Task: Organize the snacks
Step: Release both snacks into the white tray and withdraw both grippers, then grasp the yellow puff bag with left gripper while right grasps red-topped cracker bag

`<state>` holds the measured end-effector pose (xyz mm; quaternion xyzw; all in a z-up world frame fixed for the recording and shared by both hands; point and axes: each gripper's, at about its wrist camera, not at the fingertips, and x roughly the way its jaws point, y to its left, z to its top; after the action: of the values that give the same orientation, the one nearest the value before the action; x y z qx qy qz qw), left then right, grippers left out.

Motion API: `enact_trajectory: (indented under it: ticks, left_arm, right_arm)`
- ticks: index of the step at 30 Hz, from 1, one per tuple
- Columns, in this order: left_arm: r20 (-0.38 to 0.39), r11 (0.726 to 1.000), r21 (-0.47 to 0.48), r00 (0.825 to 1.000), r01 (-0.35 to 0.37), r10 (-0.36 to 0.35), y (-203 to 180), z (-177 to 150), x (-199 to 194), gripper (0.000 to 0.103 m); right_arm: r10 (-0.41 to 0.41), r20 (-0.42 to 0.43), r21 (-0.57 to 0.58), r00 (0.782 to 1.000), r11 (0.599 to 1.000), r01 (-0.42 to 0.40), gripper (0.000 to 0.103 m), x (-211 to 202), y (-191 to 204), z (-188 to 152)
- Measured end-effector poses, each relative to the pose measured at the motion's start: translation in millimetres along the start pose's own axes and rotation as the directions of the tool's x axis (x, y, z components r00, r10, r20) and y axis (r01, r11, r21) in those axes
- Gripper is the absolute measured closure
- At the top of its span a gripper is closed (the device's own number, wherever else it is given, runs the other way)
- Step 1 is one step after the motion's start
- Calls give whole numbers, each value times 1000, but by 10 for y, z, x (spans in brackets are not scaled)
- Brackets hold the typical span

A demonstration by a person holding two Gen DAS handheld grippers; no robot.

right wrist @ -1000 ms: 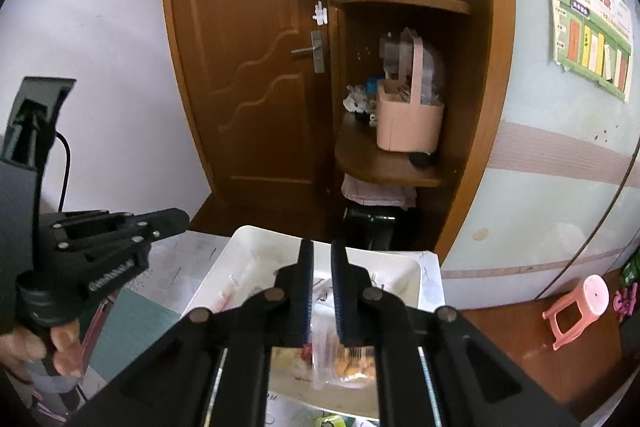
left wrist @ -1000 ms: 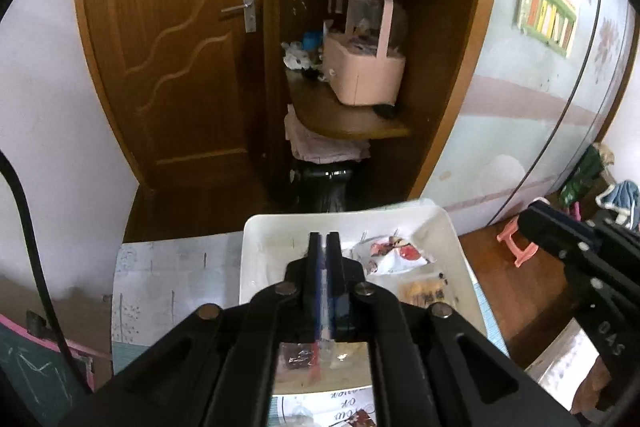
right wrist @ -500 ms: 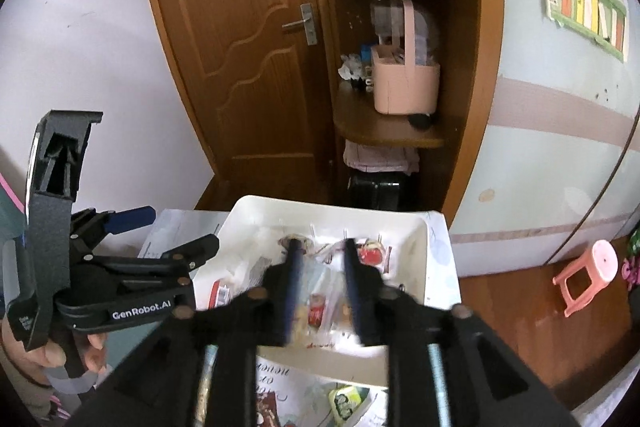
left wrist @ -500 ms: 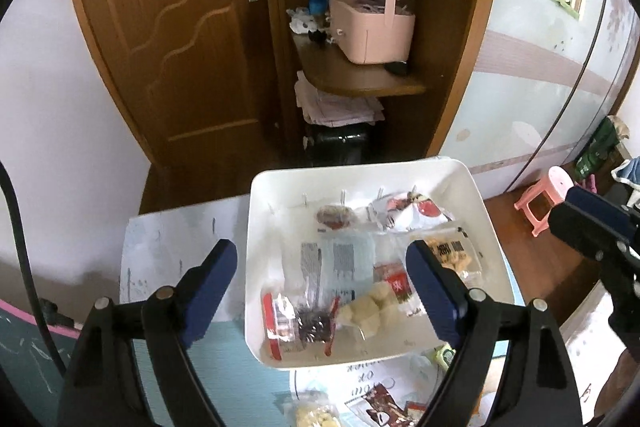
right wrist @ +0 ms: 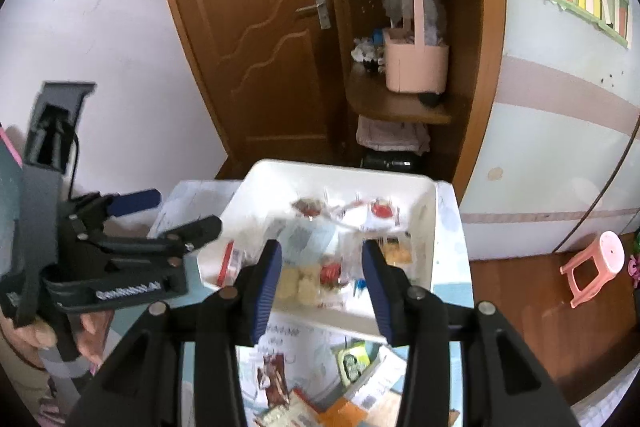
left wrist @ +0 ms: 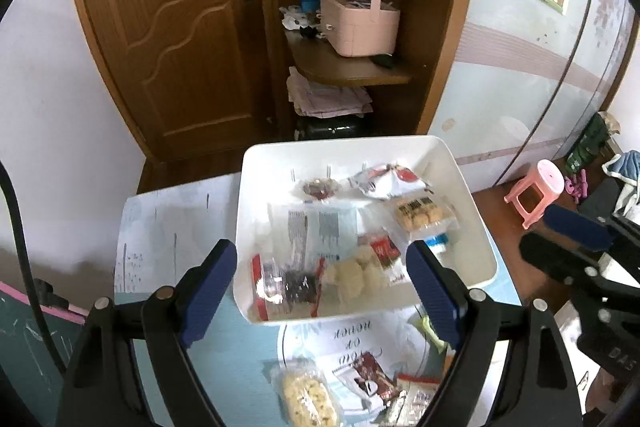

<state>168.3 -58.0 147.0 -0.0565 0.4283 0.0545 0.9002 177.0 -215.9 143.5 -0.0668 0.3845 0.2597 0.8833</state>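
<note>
Evidently both poised for a pick: left gripper (left wrist: 320, 287) wide, empty, right gripper (right wrist: 322, 287) opening, empty, above loose packets (left wrist: 360, 387) before the white tray (left wrist: 476, 223).

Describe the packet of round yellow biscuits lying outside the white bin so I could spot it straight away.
Start at the white bin on the table. Just in front of its near wall, loose snack packets lie on the tabletop. The biscuit packet is the leftmost of them: a clear wrapper showing pale yellow rounds, next to a red-brown packet.
</note>
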Motion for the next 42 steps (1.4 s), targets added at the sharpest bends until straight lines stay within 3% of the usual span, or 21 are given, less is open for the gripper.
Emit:
enact_trajectory:
  ticks: [5, 14, 19, 24, 28, 30, 32, 35, 42]
  left_arm:
    - [-33, 1000, 10, 999, -4, 4, -12, -333, -31, 17]
    - [-160, 999, -35, 987, -12, 7, 154, -1086, 161, 17]
    - [-229, 998, -53, 973, -24, 11, 233, -1457, 312, 17]
    - [-321, 996, -83, 947, -21, -6, 293, -1758, 555, 17]
    - [-364, 994, -111, 931, -13, -29, 335, -1888, 738, 17]
    - [-376, 992, -125, 926, -10, -38, 346, -1908, 804, 17]
    - [-384, 990, -138, 922, -4, -49, 362, -1904, 855, 17]
    - [-394, 988, -157, 917, 0, -63, 381, -1904, 921, 17]
    - [-422, 984, -176, 905, -16, -61, 421, -1927, 1086, 17]
  right_arm:
    - [66, -73, 24, 995, 998, -64, 61, 50, -40, -288]
    - [138, -235, 68, 962, 990, -125, 61, 238, 53, -1051]
    - [183, -324, 202, 928, 972, -121, 61, 380, 22, -1574]
    - [244, -418, 363, 875, 928, -86, 61, 638, -6, -2032]
    - [259, -451, 427, 854, 903, -49, 61, 794, 31, -2195]
    - [271, -454, 469, 849, 883, -31, 60, 887, 33, -2244]
    - [284, -449, 509, 847, 861, -19, 52, 983, 41, -2264]
    - [271, -421, 542, 865, 841, 0, 42, 1028, 58, -2240]
    - [171, -429, 488, 887, 870, 69, 32, 1134, 172, -2078]
